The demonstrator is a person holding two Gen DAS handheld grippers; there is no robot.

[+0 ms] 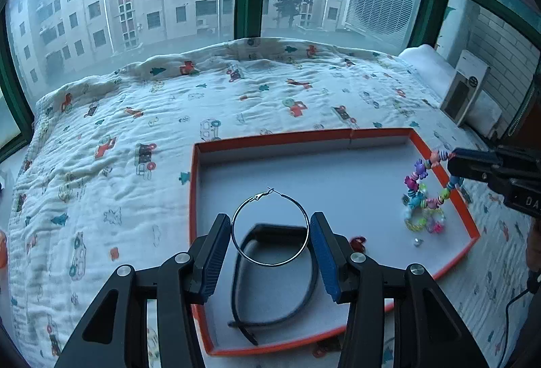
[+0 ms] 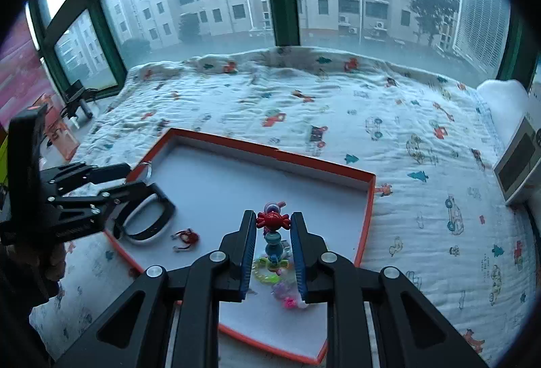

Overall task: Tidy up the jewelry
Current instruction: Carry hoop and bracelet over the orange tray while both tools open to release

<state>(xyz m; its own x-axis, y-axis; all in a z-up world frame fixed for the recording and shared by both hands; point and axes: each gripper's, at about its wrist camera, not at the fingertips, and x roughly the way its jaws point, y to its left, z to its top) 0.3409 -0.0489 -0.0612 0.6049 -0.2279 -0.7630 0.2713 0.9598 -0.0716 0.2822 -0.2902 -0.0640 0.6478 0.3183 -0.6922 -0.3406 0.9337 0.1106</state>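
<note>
Beside the black band (image 1: 277,280), each tool grips jewelry over the tray (image 1: 372,144).

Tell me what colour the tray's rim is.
Orange; the tray rim shows best in the left wrist view.

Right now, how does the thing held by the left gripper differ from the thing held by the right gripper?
The hoop is one thin, plain metal ring; the bead bracelet is a chunky string of many colours. The left gripper holds the hoop by its two sides, spanning the fingers; the right gripper pinches a single red bead, so the bracelet hangs down to other bright pieces in the tray. Both are lifted over that orange-rimmed tray.
</note>
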